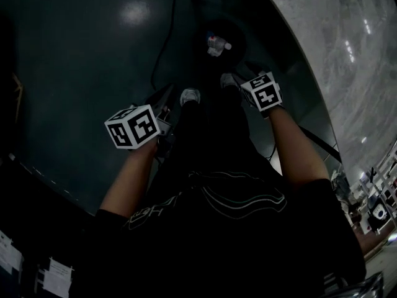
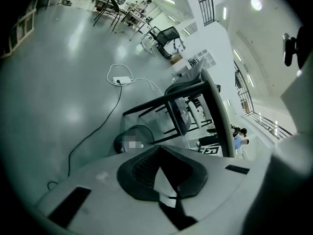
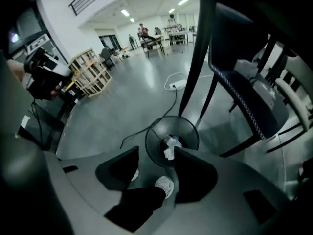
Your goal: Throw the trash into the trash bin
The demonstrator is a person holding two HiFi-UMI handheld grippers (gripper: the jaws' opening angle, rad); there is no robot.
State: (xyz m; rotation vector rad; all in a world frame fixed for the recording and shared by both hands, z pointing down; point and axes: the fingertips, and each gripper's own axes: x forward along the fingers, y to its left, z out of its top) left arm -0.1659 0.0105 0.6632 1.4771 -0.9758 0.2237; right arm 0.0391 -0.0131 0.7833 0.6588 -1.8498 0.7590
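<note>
Trash (image 3: 170,147) lies inside the bin (image 3: 188,131), a pale crumpled wad resting on the dark bottom a little off the middle. In the head view the same wad (image 1: 217,45) shows as a small light patch in the round black bin (image 1: 243,42), which stands on the floor (image 3: 122,106) ahead of the person's shoes and beside the curved edge of the bench (image 1: 347,54).

The right tool (image 3: 156,153) points steeply down over the bin with its jaws spread wide. Nothing sits between them; only a shoe (image 3: 165,185) and the bin's near rim show through the gap. The left tool (image 2: 160,155) is held off to the side with its jaws pressed together. A pale sliver shows at the seam, and I cannot tell whether that is a scrap or part of the tool itself.

Judging by its folds and creases, the wad is paper or a thin wrapper: very light, soft, easily crushed and not at all fragile. It would take a plain pinch across any raised fold, with no need for a firm squeeze. Being so light, it may cling to a pad on release or drift as it drops, so it is best let go low over the opening. This piece looks already thrown away, and no other trash shows on the floor in these views.
</note>
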